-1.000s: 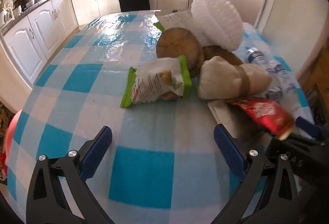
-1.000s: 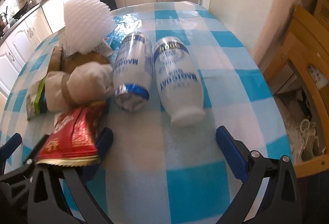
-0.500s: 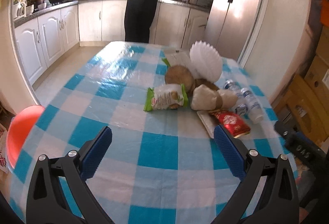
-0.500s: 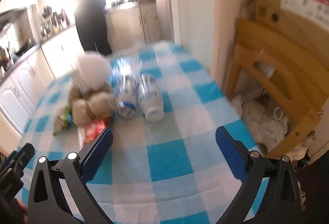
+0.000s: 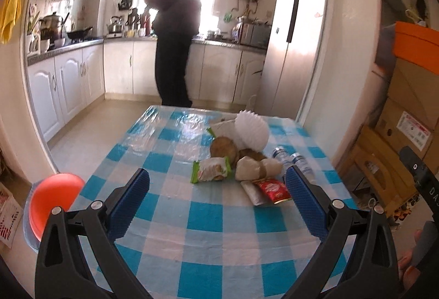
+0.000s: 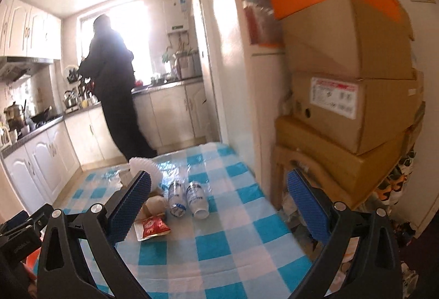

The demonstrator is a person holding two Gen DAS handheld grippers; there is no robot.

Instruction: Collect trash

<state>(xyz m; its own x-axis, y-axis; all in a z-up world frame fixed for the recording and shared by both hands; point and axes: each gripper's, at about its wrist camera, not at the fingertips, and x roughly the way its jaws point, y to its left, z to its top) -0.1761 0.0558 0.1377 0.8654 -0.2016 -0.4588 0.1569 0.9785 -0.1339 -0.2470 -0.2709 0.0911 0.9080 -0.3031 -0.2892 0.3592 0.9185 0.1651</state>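
Blue-padded left gripper (image 5: pixel 216 200) and right gripper (image 6: pixel 219 200) both gape wide, holding nothing; better to come in low over the table (image 5: pixel 175 205) and take the red wrapper (image 5: pixel 273 189) first.

The left hand-held gripper (image 5: pixel 217 201) is hovering above the near part of the bench (image 5: pixel 175 219), its blue-padded jaws standing wide apart and holding nothing. The trash is lying in a cluster toward the far right of the checked cloth: a green-edged snack bag (image 5: pixel 210 169), a cream wad (image 5: pixel 256 168) touching a red packet (image 5: pixel 273 190), a brown disc (image 5: pixel 223 147) behind them, a white ruffled liner (image 5: pixel 251 131) standing on edge, and two bottles (image 5: pixel 292 160) lying side by side at the right. A red stool (image 5: pixel 53 200) is showing beside the bench on the left. A person (image 5: pixel 175 33) is standing at the far kitchen counter, backlit by the window
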